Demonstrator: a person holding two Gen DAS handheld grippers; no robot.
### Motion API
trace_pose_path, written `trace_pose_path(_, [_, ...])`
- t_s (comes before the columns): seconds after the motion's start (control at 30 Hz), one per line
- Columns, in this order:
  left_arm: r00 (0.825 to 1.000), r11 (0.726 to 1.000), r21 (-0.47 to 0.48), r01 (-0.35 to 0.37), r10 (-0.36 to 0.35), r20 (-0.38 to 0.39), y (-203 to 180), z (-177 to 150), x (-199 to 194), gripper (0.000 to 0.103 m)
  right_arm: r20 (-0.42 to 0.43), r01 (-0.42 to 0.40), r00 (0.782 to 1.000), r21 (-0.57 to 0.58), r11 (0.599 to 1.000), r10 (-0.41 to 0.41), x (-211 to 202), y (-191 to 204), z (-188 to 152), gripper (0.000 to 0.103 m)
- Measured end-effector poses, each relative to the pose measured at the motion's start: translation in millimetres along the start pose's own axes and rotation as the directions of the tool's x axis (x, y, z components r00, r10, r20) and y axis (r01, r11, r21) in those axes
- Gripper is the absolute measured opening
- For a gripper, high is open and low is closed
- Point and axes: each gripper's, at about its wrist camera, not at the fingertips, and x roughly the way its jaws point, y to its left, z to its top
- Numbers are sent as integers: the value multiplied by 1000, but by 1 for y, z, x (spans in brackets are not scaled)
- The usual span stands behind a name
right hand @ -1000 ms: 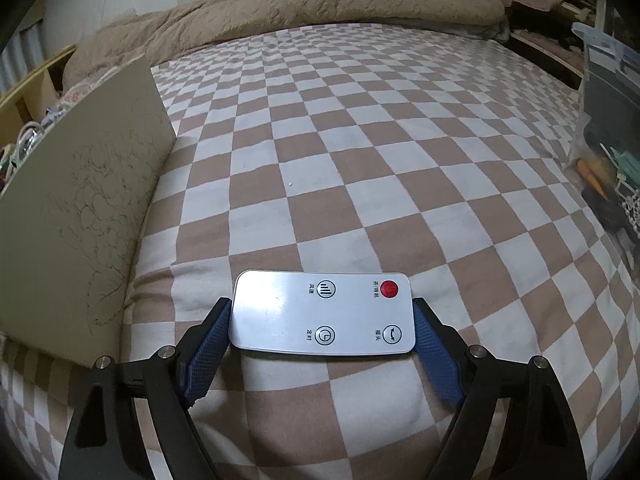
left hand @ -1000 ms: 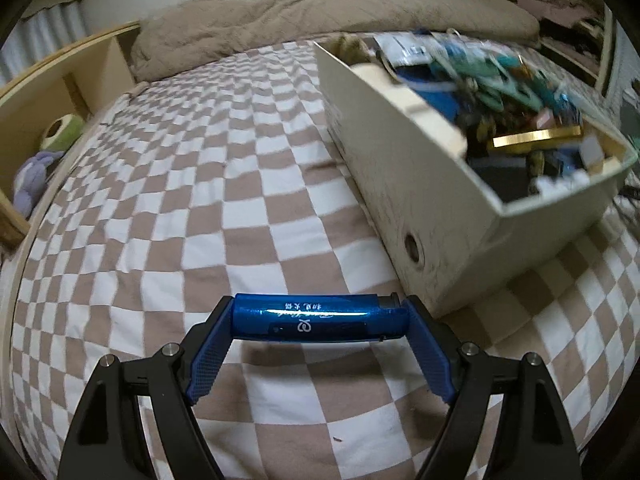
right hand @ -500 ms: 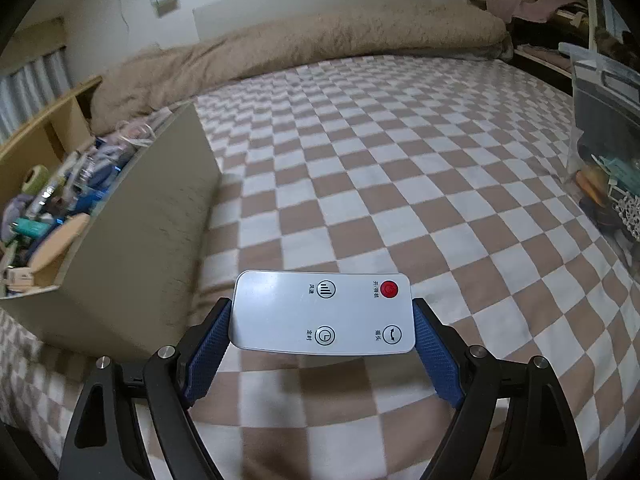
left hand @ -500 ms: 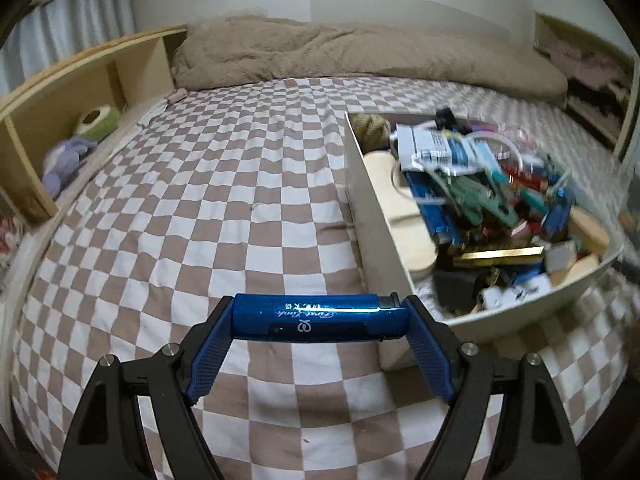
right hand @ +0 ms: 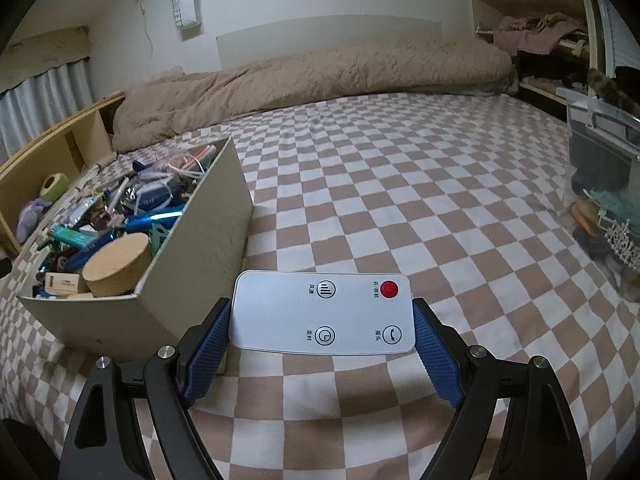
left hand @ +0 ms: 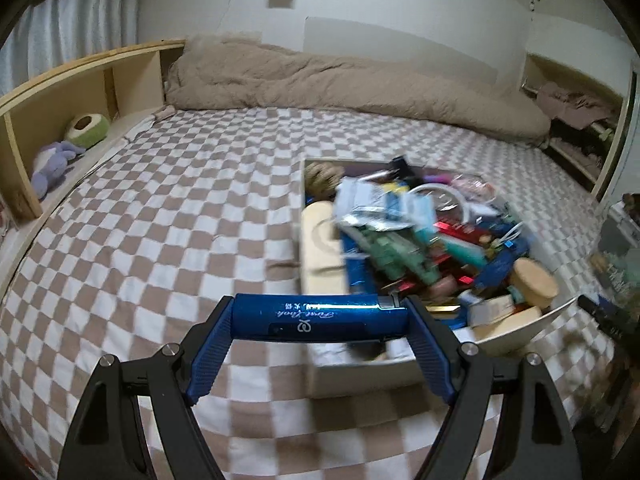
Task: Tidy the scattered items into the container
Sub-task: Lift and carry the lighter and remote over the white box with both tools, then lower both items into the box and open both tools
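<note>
My left gripper [left hand: 320,322] is shut on a shiny blue tube [left hand: 318,317] held crosswise by its ends, lifted above the checked bedspread at the near left corner of the cream box [left hand: 516,330]. That box is heaped with several small items. In the right wrist view my right gripper [right hand: 322,316] is shut on a white remote control [right hand: 322,314] with a red button, gripped by its short ends and raised over the bed. The same cream box [right hand: 200,248] stands to its left, close by, its wooden round tin near the front corner.
A beige duvet [left hand: 340,84] lies along the far side of the bed. A wooden shelf [left hand: 60,120] with soft toys runs along the left edge. A clear plastic bin [right hand: 604,184] of oddments stands at the right edge of the bed.
Both grippers have risen with their loads. The box's contents have come into view from above in both views, and the left view has swung so the box sits nearer ahead.
</note>
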Motion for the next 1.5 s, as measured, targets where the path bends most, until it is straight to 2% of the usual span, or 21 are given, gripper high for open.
trace_pose_path(0.2, [999, 999, -1, 36, -36, 23, -26, 11, 2, 83, 45, -41, 998, 19, 999, 40, -14, 5, 12, 86])
trace_pose_path(0.47, [996, 998, -4, 64, -64, 67, -54, 32, 8, 83, 111, -93, 989, -45, 995, 97, -29, 36, 33, 86])
trace_pose_path(0.6, [994, 996, -17, 82, -81, 73, -62, 42, 15, 83, 113, -164, 979, -72, 984, 172, -30, 54, 47, 86])
trace_pose_path(0.77, [990, 992, -33, 123, -120, 78, -66, 53, 20, 83, 116, -184, 973, -143, 972, 201, -24, 88, 66, 86])
trace_pose_path(0.9, [983, 985, -32, 172, -169, 76, -75, 64, 21, 83, 123, -172, 974, -135, 976, 188, -11, 107, 83, 86])
trace_pose_path(1.03, [976, 981, -13, 196, -194, 95, -85, 78, 18, 83, 98, -185, 975, -133, 974, 199, 1, 118, 90, 86])
trace_pose_path(1.17, [972, 975, -35, 219, -215, 92, -87, 89, 21, 83, 63, -200, 975, -172, 965, 213, 8, 129, 86, 86])
trace_pose_path(1.5, [977, 975, -58, 214, -213, 26, -97, 101, 38, 83, -71, -237, 972, -286, 929, 226, 31, 157, 61, 86])
